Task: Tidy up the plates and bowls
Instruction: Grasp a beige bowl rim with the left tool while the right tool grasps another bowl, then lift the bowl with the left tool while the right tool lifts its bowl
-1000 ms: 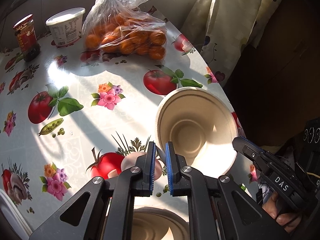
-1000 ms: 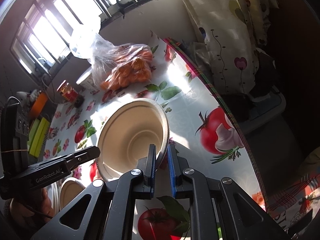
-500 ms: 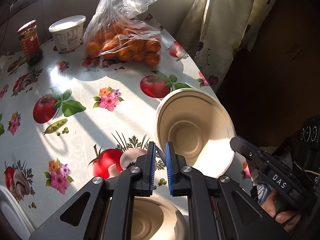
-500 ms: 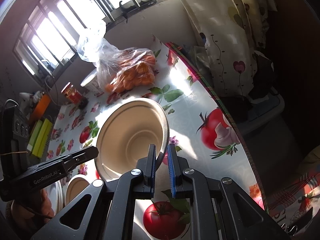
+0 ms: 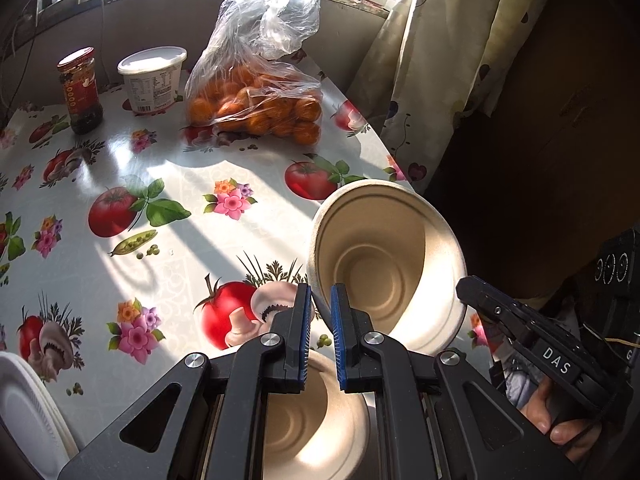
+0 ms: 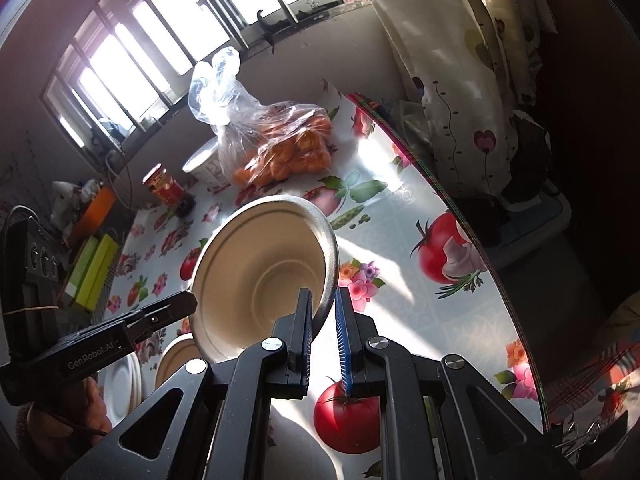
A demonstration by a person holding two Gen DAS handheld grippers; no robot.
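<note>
A beige paper bowl (image 5: 384, 264) hangs tilted above the flowered tablecloth (image 5: 168, 184), held from both sides. My left gripper (image 5: 320, 304) is shut on its near-left rim. My right gripper (image 6: 324, 308) is shut on the opposite rim of the same bowl (image 6: 264, 272); it also shows as a black tool (image 5: 520, 332) at the right of the left wrist view. A second beige bowl (image 5: 316, 412) rests on the table under my left fingers, partly hidden by them. White plates (image 5: 24, 408) lie at the lower left; the right wrist view shows the plates (image 6: 124, 380) beside that second bowl (image 6: 176, 360).
A plastic bag of oranges (image 5: 256, 108), a white tub (image 5: 152, 80) and a red-lidded jar (image 5: 80, 92) stand at the table's far side. The table edge (image 6: 472, 232) runs along the right, with a curtain (image 5: 440, 64) beyond. A green box (image 6: 92, 272) sits at the far left.
Both grippers have risen and drawn back with the bowl between them. The second bowl below has come further into view, along with more of the window and far wall.
</note>
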